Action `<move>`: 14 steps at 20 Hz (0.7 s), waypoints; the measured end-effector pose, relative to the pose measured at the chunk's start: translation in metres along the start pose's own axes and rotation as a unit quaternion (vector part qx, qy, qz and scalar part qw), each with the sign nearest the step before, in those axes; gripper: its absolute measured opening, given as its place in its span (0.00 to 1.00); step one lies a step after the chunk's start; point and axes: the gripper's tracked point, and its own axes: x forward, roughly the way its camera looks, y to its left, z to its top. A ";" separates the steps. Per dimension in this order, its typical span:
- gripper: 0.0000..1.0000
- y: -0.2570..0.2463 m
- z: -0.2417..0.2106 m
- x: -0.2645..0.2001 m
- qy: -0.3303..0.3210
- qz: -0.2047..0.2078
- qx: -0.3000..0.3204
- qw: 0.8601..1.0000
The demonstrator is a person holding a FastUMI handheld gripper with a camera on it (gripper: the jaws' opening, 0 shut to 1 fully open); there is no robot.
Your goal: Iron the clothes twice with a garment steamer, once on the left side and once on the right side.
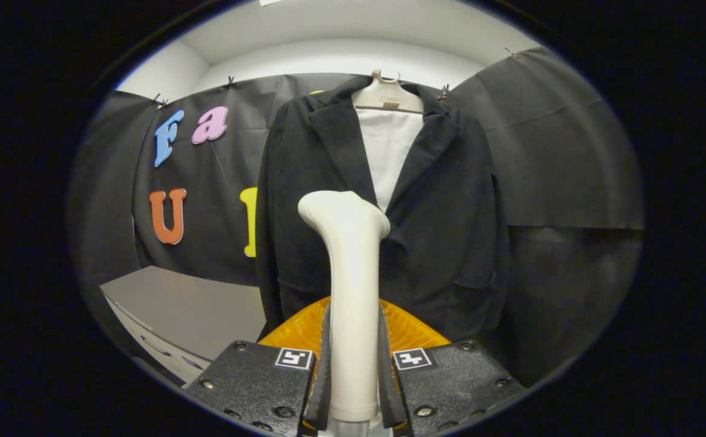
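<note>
Gripper view shows you holding the garment steamer (353,291) upright: the fingers (354,388) are closed on its pale handle, one pressing each side, and its bent head rises just ahead of them. Behind the handle, low down, sits an orange ribbed base (413,331); whether it is part of the steamer I cannot tell. Beyond the head hangs the dark jacket (450,230) on a pale hanger (387,97), open over a white shirt (386,145), squarely in front of you. A grey surface (189,303) lies off to the left. The head appears to stand short of the cloth, so I judge neither pass has begun. Your next move calls for bringing the head up to one front panel, facing the fabric, then drawing it steadily along that side without snagging the lapel.
</note>
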 end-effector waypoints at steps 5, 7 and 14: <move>0.35 0.002 -0.057 -0.002 0.054 0.002 0.002 0.999; 0.35 0.003 -0.081 -0.002 0.073 -0.001 0.000 0.997; 0.35 -0.004 -0.135 -0.004 0.119 -0.017 -0.011 0.993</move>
